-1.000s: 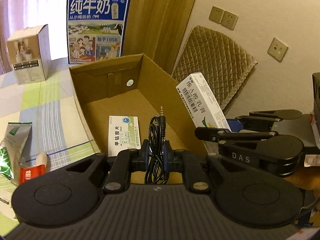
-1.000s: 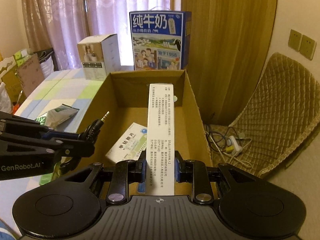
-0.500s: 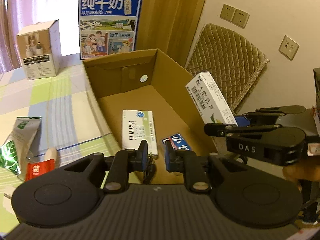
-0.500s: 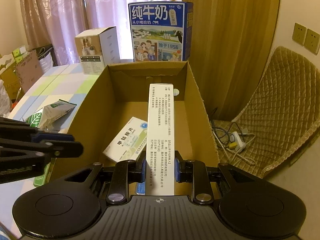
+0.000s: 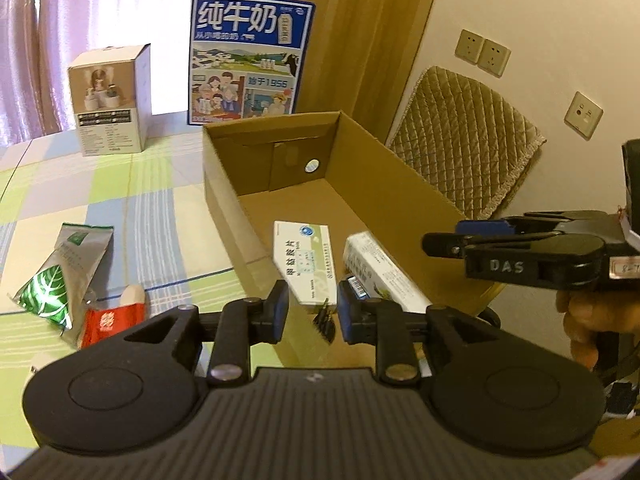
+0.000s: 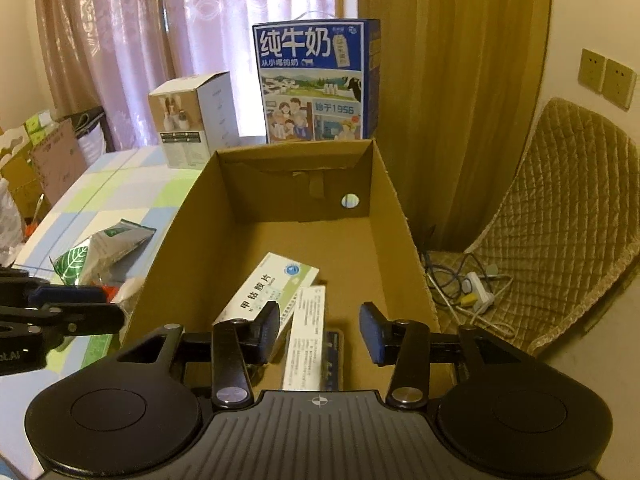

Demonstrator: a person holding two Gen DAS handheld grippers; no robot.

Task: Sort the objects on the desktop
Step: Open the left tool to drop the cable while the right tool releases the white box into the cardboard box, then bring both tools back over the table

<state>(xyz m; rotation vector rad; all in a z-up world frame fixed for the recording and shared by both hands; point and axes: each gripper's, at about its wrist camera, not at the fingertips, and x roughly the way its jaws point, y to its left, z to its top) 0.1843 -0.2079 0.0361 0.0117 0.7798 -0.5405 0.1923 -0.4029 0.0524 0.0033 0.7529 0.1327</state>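
Note:
An open cardboard box (image 5: pixel 224 184) (image 6: pixel 172 240) stands on the checked tablecloth. Inside lie a white-green medicine box (image 5: pixel 302 260) (image 6: pixel 272 292), a long white carton (image 5: pixel 380 272) (image 6: pixel 310 336), a small blue box (image 6: pixel 334 356) and a coiled black cable (image 5: pixel 324 320). My left gripper (image 5: pixel 312 312) hangs open over the box's near end, above the cable. My right gripper (image 6: pixel 320 328) is open too, with the long carton lying loose below it. In the left wrist view the right gripper (image 5: pixel 448 238) reaches in from the right, over the box's right wall.
On the cloth left of the box lie a green leaf-print pouch (image 5: pixel 60 272) and a red packet (image 5: pixel 112 320). A blue milk carton (image 5: pixel 248 56) and a white product box (image 5: pixel 110 100) stand behind. A quilted chair (image 6: pixel 560 240) and a power strip (image 6: pixel 476 288) are at the right.
My left gripper opened and the black cable dropped into the box. My right gripper opened and the long white carton fell flat into the box.

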